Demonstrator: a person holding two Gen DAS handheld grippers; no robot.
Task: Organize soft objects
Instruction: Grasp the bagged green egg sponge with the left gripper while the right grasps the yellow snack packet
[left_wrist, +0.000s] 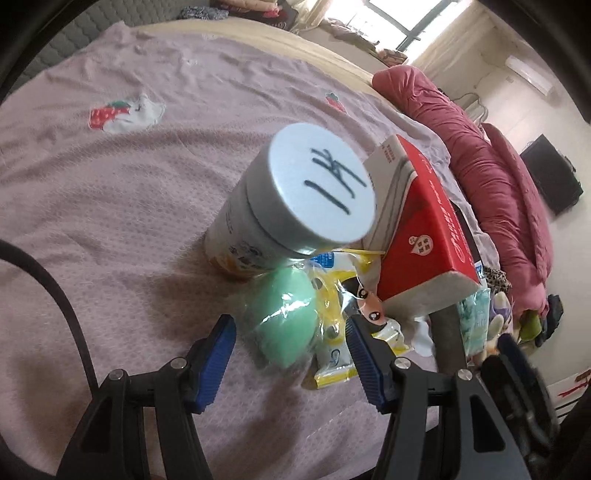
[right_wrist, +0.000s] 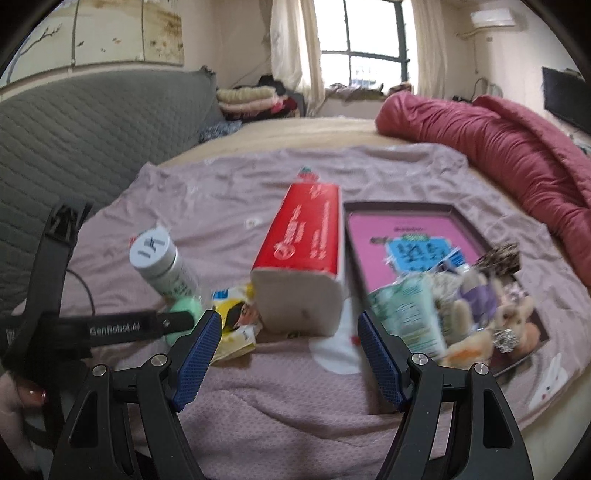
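Both claws gaping over the bed clutter

The green sponge (left_wrist: 284, 317) lies between the left gripper's (left_wrist: 291, 354) spread fingers; the tissue pack (right_wrist: 303, 266) sits just beyond the right gripper (right_wrist: 290, 350), equally wide.

A pink bedsheet (right_wrist: 258, 387) printed with strawberries covers the bed. Along the sheet's far right edge lies a rolled red quilt (right_wrist: 509, 147). Left of the sheet rises a grey quilted headboard (right_wrist: 81, 133). Beyond the sheet's far end a curtained window (right_wrist: 364, 40) lets in daylight, with folded bedding (right_wrist: 247, 98) stacked near it and an air conditioner (right_wrist: 493, 18) high on the wall.
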